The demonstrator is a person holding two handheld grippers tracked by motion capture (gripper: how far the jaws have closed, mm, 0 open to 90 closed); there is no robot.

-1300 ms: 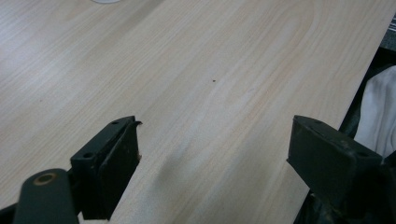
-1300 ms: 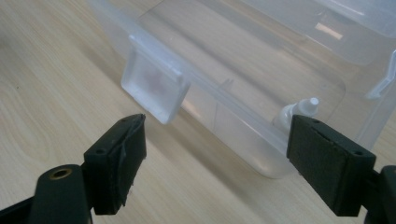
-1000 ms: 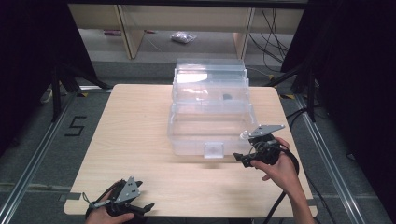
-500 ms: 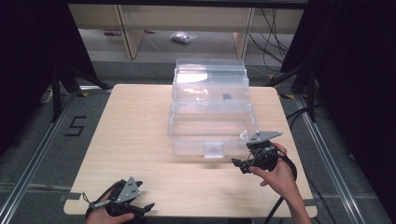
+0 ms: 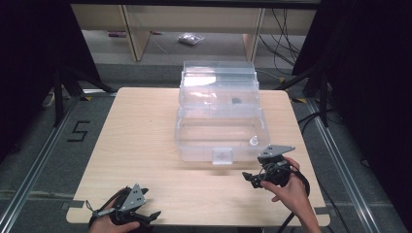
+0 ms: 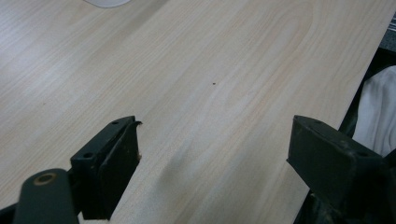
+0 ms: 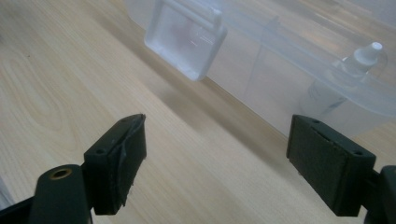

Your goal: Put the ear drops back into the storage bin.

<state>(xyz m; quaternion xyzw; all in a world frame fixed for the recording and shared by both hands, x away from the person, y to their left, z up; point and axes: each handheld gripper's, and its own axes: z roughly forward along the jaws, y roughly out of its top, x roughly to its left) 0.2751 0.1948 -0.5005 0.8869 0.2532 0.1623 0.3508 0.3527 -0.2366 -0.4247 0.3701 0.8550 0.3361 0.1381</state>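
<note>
The right gripper point(image 5: 251, 178) had drawn back from the clear plastic box point(image 5: 221, 138): a second earlier it sat close by the box's front right corner, and now it lay lower on the desk point(image 5: 141, 141), nearer the person's edge, its jaws wide with nothing between them. The left gripper point(image 5: 148, 216) had not moved from the near left edge, jaws also spread wide and empty.

Up close, the left gripper view showed bare wood grain between its jaws, plus a white sleeve point(image 6: 376, 112) off the desk's edge, which the high view did not make out. The right gripper view looked along the desk at the box's square front latch point(image 7: 186, 39) and, through the clear wall, a small white-capped bottle point(image 7: 345, 79) inside the near right corner; from above that bottle was a mere speck.

Farther back, the high view alone gave the box whole, mid-desk, its lid point(image 5: 218, 80) standing open behind, and beyond the desk a floor-level shelf with a small bag point(image 5: 190, 39).
</note>
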